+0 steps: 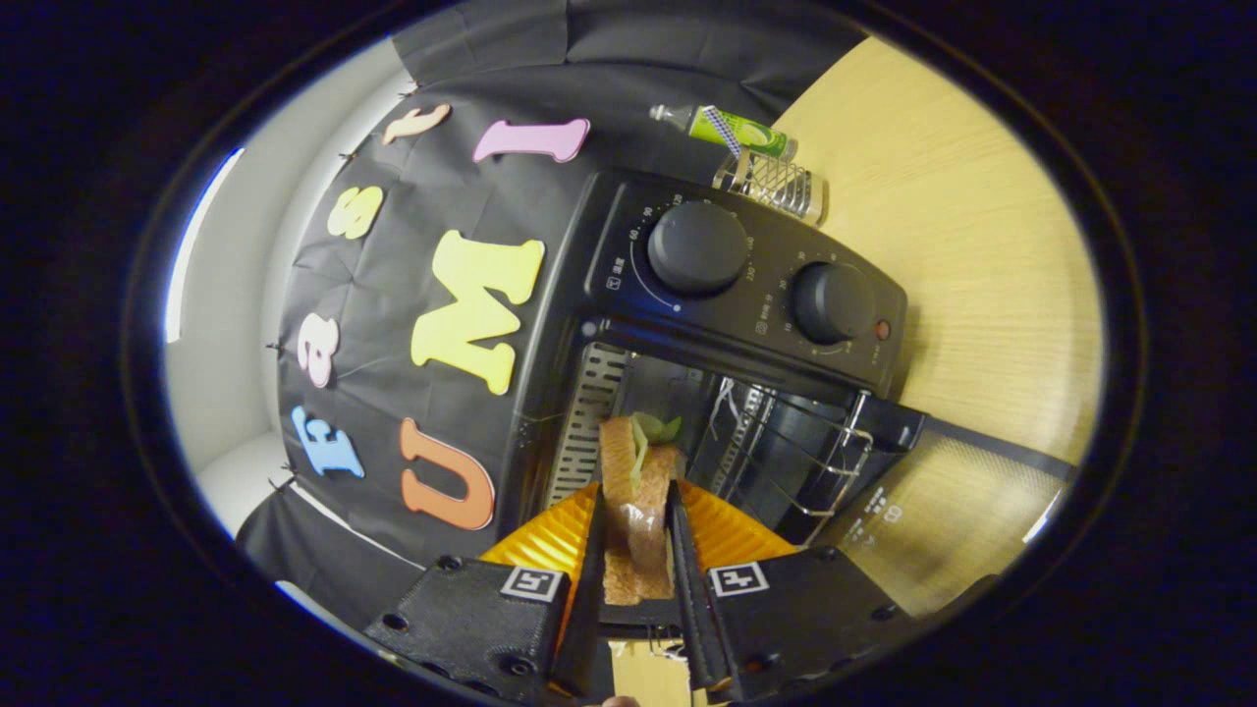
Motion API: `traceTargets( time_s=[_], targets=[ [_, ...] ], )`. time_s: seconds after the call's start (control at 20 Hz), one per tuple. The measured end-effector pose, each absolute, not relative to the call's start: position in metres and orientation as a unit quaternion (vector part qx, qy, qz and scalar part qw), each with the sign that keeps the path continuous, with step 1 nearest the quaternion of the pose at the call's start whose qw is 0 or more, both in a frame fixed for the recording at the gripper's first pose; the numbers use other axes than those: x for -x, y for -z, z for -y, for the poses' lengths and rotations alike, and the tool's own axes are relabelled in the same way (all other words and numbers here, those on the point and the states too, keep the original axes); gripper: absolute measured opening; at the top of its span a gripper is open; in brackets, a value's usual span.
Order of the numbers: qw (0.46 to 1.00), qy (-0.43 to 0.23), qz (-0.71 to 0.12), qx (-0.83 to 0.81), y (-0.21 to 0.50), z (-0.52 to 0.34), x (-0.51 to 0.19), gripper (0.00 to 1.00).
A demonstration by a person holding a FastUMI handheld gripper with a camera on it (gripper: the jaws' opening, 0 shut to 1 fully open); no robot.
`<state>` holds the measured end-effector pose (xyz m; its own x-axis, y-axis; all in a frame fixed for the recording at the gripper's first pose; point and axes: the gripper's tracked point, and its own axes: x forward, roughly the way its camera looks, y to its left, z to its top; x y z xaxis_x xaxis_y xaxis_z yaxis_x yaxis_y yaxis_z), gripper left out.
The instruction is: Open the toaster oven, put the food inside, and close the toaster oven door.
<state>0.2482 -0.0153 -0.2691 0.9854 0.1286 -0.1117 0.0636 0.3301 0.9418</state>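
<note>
The gripper (636,535) is clamping a sandwich (638,491) between both fingers, just above an orange plate (732,530), facing the open toaster oven (727,295). It is probably best keeping the sandwich level and aiming onto the wire rack (786,442), clear of the lowered door (943,511).

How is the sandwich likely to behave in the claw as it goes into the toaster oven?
The sandwich, pinched between both fingers of the claw, is probably soft and may squash. Its lettuce pokes out at the far end, so the layers could slide apart. It looks light, and likely to sag if held loosely above the orange plate, before the open toaster oven.
</note>
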Motion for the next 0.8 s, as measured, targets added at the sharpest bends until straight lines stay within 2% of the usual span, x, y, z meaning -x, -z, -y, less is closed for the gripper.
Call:
traceTargets(
  time_s=[0.2,0.35,0.55,0.7,0.75,0.8],
  targets=[
    [0.829,-0.031,-0.088,-0.552,0.273,0.001,-0.264,0.41],
    [0.835,-0.015,-0.14,-0.532,0.298,-0.01,-0.262,0.43],
    [0.883,0.004,-0.182,-0.432,0.305,-0.008,-0.258,0.5],
    [0.912,0.0,-0.225,-0.343,0.307,-0.013,-0.256,0.64],
    [0.921,-0.005,-0.241,-0.304,0.308,-0.018,-0.253,0.65],
    [0.931,-0.008,-0.256,-0.259,0.309,-0.017,-0.25,0.74]
  ],
)
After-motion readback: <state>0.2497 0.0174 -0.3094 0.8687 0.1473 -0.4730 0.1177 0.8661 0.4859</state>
